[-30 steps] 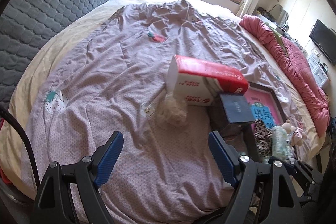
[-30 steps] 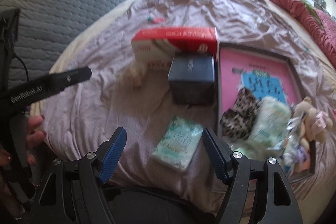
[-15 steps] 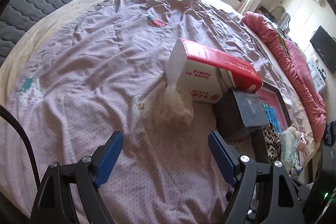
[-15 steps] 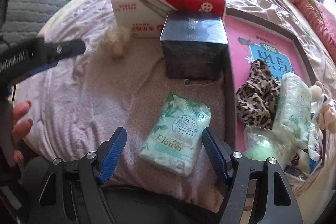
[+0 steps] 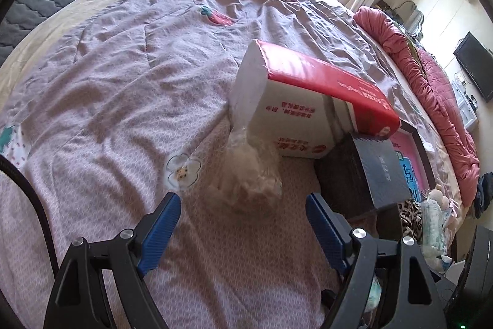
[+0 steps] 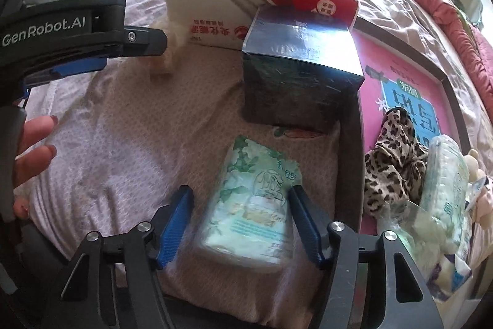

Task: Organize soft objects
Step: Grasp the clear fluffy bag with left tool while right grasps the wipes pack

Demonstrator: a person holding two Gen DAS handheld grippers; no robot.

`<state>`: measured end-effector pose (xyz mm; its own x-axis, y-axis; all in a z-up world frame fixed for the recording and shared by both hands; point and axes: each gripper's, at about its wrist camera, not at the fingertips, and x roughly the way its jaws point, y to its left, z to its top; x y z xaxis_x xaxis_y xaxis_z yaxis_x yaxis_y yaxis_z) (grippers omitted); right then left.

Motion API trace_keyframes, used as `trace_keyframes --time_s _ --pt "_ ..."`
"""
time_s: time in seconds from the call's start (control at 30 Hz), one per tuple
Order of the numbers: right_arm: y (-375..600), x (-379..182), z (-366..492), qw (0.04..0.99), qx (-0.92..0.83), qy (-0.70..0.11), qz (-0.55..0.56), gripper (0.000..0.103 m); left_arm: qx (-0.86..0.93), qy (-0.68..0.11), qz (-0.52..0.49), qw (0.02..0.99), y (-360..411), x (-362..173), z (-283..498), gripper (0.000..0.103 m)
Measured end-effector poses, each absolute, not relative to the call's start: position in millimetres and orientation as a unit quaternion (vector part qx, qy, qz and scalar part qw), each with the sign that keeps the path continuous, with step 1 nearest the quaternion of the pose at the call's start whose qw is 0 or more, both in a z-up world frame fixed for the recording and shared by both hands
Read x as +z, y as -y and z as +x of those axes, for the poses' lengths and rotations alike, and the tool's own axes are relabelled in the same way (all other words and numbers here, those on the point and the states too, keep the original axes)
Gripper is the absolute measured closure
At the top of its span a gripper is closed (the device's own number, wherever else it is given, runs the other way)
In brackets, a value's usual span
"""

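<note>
Tissues (image 6: 252,202) lay on the quilt (image 5: 123,76), seen only by the right gripper (image 6: 240,221), jaws closing around them. The left gripper (image 5: 243,224) gaped above a clear bag (image 5: 249,174) beside the window.

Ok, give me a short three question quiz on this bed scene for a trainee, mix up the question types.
1. True or false: the green tissue pack lies between the right tool's fingers.
2. What does the left tool point at? A) leopard-print cloth B) clear bag of white fluff C) dark box
3. Fill in: the leopard-print cloth lies in the ___ tray.

Key: 1 true; 2 B; 3 pink
</note>
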<state>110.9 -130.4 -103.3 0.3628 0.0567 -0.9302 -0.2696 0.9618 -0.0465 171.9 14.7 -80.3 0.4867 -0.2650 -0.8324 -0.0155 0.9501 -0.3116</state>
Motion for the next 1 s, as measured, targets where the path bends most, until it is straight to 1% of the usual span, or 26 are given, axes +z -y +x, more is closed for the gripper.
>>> trace_keyframes --time_s 0.07,0.17,0.43,0.47,0.5,0.53,0.57,0.6,0.73,1.0 --pt "131.0 -105.6 114.7 0.822 0.097 -0.551 -0.1 0.052 -0.077 -0.504 -0.15 0.847 -15.5 -83.9 175.6 0.02" --pt "131.7 -104.5 118.8 0.829 0.104 -0.541 -0.101 0.058 -0.077 -0.511 -0.152 0.843 -14.4 -91.3 181.8 0.02" --pt "132.8 -96.8 120.9 0.837 0.137 -0.523 -0.088 0.064 -0.083 -0.507 -0.143 0.846 -7.3 -99.3 188.9 0.022" --pt "132.2 -94.9 120.8 0.839 0.143 -0.518 -0.087 0.065 -0.081 -0.508 -0.145 0.845 -7.7 -100.1 190.4 0.028" --pt "131.3 -93.9 120.7 0.839 0.148 -0.516 -0.086 0.066 -0.075 -0.509 -0.146 0.845 -8.3 -100.7 191.3 0.038" --pt "130.2 -93.2 119.4 0.839 0.152 -0.515 -0.085 0.066 -0.069 -0.509 -0.146 0.845 -9.4 -101.1 192.3 0.043" --pt "129.6 -92.8 119.8 0.839 0.154 -0.514 -0.085 0.068 -0.07 -0.51 -0.15 0.844 -10.0 -101.9 193.1 0.044" --pt "129.0 -92.5 120.2 0.839 0.157 -0.514 -0.086 0.068 -0.074 -0.51 -0.155 0.843 -10.6 -102.2 193.3 0.047" --pt "129.3 -92.9 122.0 0.839 0.162 -0.514 -0.071 0.069 -0.08 -0.504 -0.173 0.843 -17.2 -103.2 192.1 0.051" --pt "136.4 -81.4 121.4 0.847 0.175 -0.5 -0.037 0.071 -0.086 -0.483 -0.161 0.856 -22.2 -84.5 173.6 0.051"
